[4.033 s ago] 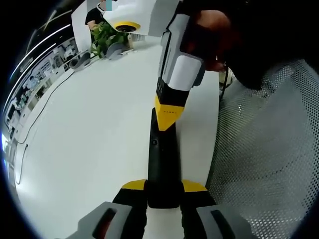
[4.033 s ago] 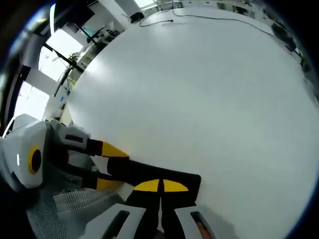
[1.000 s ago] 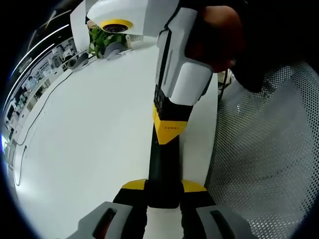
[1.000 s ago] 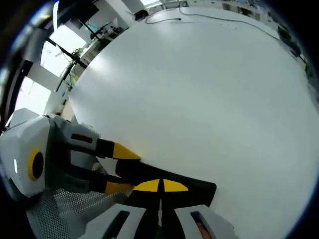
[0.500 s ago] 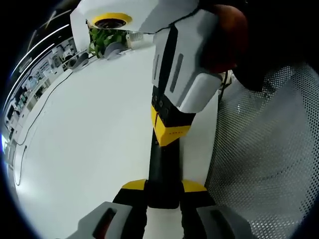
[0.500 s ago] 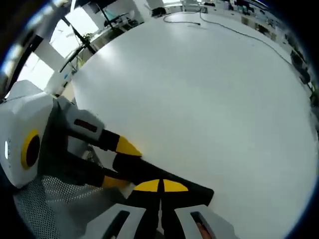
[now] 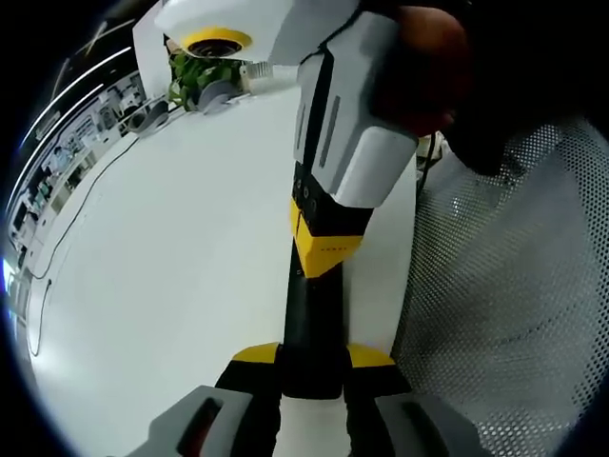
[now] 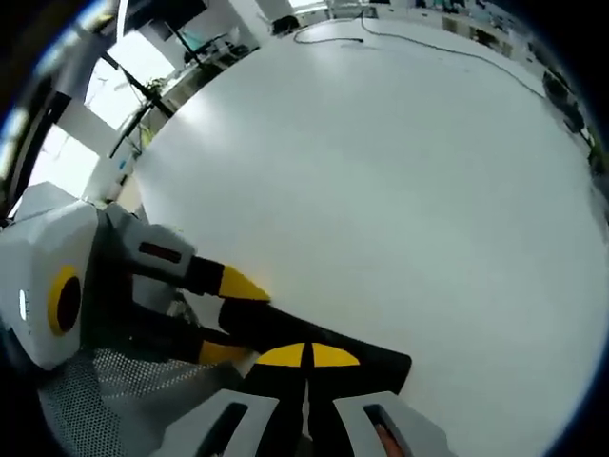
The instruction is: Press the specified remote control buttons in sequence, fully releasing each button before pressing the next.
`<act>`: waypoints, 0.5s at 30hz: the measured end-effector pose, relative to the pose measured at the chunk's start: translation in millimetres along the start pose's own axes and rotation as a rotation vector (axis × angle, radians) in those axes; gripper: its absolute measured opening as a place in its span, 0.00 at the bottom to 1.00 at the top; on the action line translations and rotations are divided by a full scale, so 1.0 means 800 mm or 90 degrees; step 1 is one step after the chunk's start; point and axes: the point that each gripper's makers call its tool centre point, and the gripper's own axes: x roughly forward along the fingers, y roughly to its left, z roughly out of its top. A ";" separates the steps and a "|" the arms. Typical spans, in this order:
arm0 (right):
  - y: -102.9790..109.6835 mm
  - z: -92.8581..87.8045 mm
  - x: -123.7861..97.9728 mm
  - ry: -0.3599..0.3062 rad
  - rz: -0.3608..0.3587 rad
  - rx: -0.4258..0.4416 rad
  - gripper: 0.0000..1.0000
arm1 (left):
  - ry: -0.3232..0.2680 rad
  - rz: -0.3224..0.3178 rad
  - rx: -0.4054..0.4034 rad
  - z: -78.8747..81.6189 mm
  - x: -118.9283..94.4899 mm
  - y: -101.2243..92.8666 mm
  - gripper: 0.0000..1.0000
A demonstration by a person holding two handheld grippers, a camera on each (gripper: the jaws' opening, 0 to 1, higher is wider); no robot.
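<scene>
currently the left gripper [image 7: 312, 367] clamps the near end of the remote control [image 7: 310, 324] above the white table [image 7: 171, 276]. right gripper [image 8: 304, 357], jaws together, bears on its face; excess pressure could tip the remote.

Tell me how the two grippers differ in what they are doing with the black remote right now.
The left gripper has its jaws shut on the near end of the black remote, clamping its sides. The right gripper comes from above with its jaws closed together, its yellow tips set on the remote's top face. So the left holds and the right appears to press. Both have yellow-tipped jaws and grey-white bodies.
</scene>
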 end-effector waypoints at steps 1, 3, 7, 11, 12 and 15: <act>0.000 0.000 0.000 0.000 0.000 -0.002 0.00 | 0.000 0.000 0.000 0.000 0.000 0.000 0.24; 0.001 -0.001 0.000 0.000 -0.002 -0.008 0.00 | 0.001 0.001 0.001 0.000 0.000 0.000 0.24; 0.001 -0.001 0.000 0.001 -0.005 -0.012 0.00 | 0.000 0.000 -0.001 0.000 -0.001 -0.001 0.24; 0.001 -0.002 0.001 0.003 -0.007 -0.017 0.00 | 0.000 0.000 0.000 0.000 0.000 -0.001 0.24; 0.002 -0.002 0.000 0.003 -0.009 -0.021 0.00 | 0.000 0.000 0.000 0.000 0.000 -0.001 0.24; 0.002 -0.001 0.002 0.003 -0.014 -0.034 0.00 | -0.001 0.000 0.000 0.000 0.000 0.000 0.24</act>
